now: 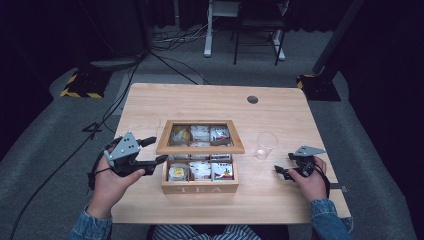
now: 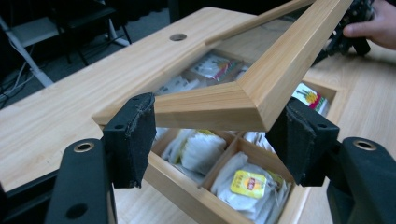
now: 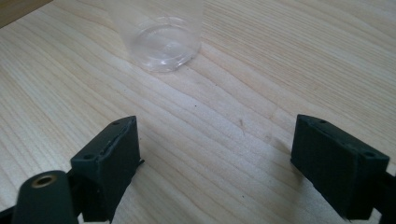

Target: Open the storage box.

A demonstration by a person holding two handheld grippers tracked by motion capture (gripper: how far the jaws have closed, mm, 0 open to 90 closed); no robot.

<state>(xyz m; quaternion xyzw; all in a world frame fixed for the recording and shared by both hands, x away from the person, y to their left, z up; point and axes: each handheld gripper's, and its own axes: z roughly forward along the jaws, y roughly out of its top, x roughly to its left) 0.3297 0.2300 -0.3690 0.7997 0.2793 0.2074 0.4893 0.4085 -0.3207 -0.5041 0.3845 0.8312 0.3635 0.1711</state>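
Note:
A wooden tea box (image 1: 200,188) sits mid-table, its glass-paned lid (image 1: 200,149) raised partway. My left gripper (image 1: 156,150) is at the lid's left front corner. In the left gripper view that lid (image 2: 280,70) corner lies between my jaws, with both pads against its edges, left gripper (image 2: 215,140) shut on it. Below it, the box (image 2: 187,198) compartments hold tea bags (image 2: 250,184). My right gripper (image 1: 282,164) rests low on the table at the right. In its own view the right gripper (image 3: 215,154) stands open with nothing between the pads, facing a clear plastic cup (image 3: 161,42).
The clear cup (image 1: 266,144) stands upright just right of the box. The wooden table (image 1: 150,105) has a round cable hole (image 1: 252,99) at the back. Chair and desk legs and cables lie on the floor beyond the far edge.

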